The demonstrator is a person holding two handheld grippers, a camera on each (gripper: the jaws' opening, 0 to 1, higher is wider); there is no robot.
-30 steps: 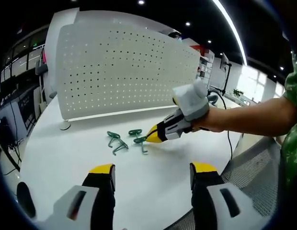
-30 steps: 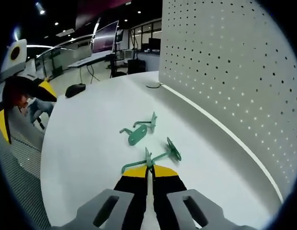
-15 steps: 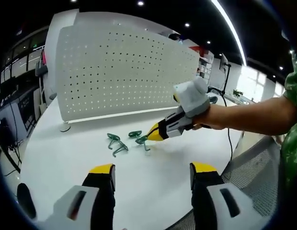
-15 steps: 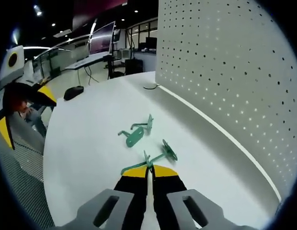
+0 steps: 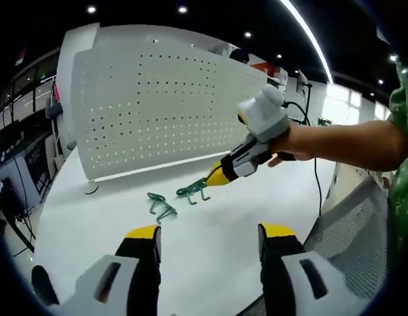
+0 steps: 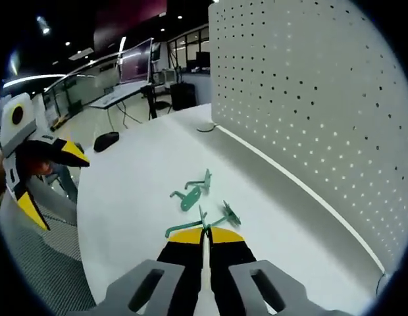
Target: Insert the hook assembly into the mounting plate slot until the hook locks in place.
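The right gripper point(image 6: 205, 232) fingers clench a green metal hook point(image 6: 205, 224) near the white pegboard point(image 6: 309, 105); it may slip (thin grip). The left gripper point(image 5: 207, 232) fingers hang released.

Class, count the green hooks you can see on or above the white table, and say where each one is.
2. One green hook is clamped in the right gripper, raised off the table. The other hook lies on the table beyond it, before the pegboard. None seem hidden.

Bare table point(image 5: 210, 250) lies open before the pegboard point(image 5: 158, 105), apparently obstructed just by a second hook point(image 5: 161, 204).
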